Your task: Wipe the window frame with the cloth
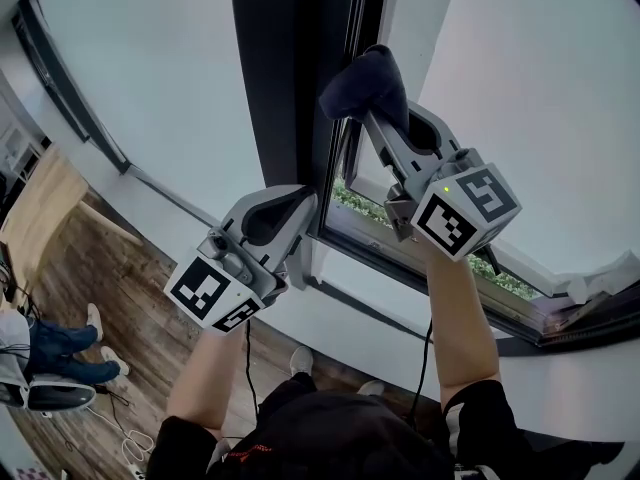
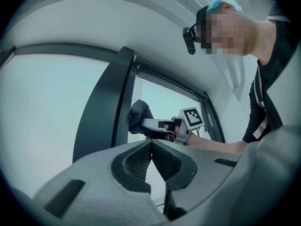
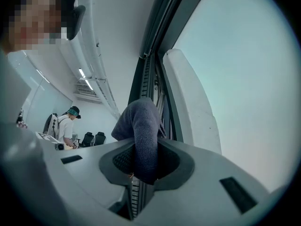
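A dark blue-grey cloth (image 1: pixel 363 83) is clamped in my right gripper (image 1: pixel 372 108) and pressed against the dark window frame (image 1: pixel 290 78) near the edge of the open sash. In the right gripper view the cloth (image 3: pixel 142 135) bulges out between the jaws, with the frame's channel (image 3: pixel 151 74) running up just behind it. My left gripper (image 1: pixel 300 203) is lower and to the left, at the foot of the dark mullion, jaws shut with nothing in them. The left gripper view shows its jaws meeting at the tip (image 2: pixel 151 142), and beyond them the cloth (image 2: pixel 139 117) against the mullion (image 2: pixel 106 107).
Large glass panes (image 1: pixel 150 58) flank the mullion. The white sill (image 1: pixel 380 298) runs below the open sash, with greenery (image 1: pixel 365 208) outside. Wooden floor (image 1: pixel 110 288) and a seated person's legs (image 1: pixel 60 353) lie at lower left. Another person (image 3: pixel 68 126) stands far back in the room.
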